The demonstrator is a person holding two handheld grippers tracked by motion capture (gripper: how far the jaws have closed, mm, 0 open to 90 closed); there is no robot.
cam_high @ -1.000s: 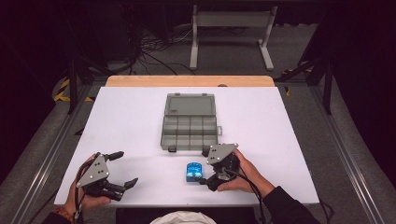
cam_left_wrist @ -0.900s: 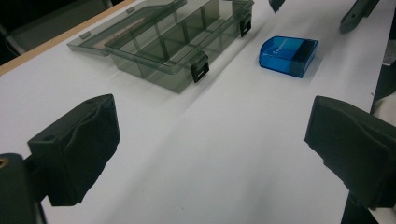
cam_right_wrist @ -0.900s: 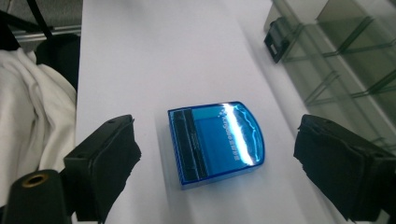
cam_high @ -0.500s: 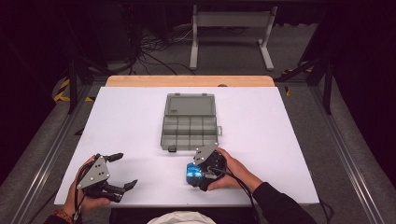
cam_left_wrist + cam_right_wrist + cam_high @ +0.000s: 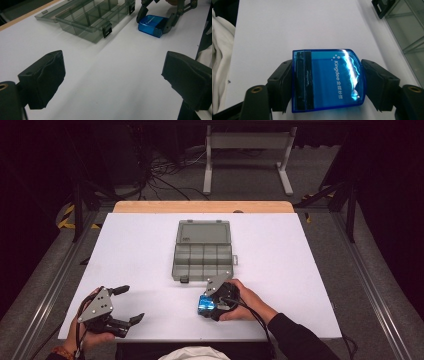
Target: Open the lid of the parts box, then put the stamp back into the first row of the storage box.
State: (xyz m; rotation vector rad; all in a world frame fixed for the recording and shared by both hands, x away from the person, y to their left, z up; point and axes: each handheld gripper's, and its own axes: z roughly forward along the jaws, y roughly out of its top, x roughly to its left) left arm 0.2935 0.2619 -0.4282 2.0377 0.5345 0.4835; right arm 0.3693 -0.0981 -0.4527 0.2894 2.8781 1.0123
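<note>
1. White lettering "Kingdee" on the lid of the blue box, centre of the right gripper view; reads sideways, running along the lid from upper centre downward.
2. Four Chinese characters printed directly after "Kingdee" on the same line; too small and glare-struck to read with certainty.
3. Small white dot emblem printed at the start of the word, near the upper right corner of the lid.
4. Faint white marking on the same lid in the left gripper view, upper right of frame; illegible.
5. No other legible text, number or sign.
</note>
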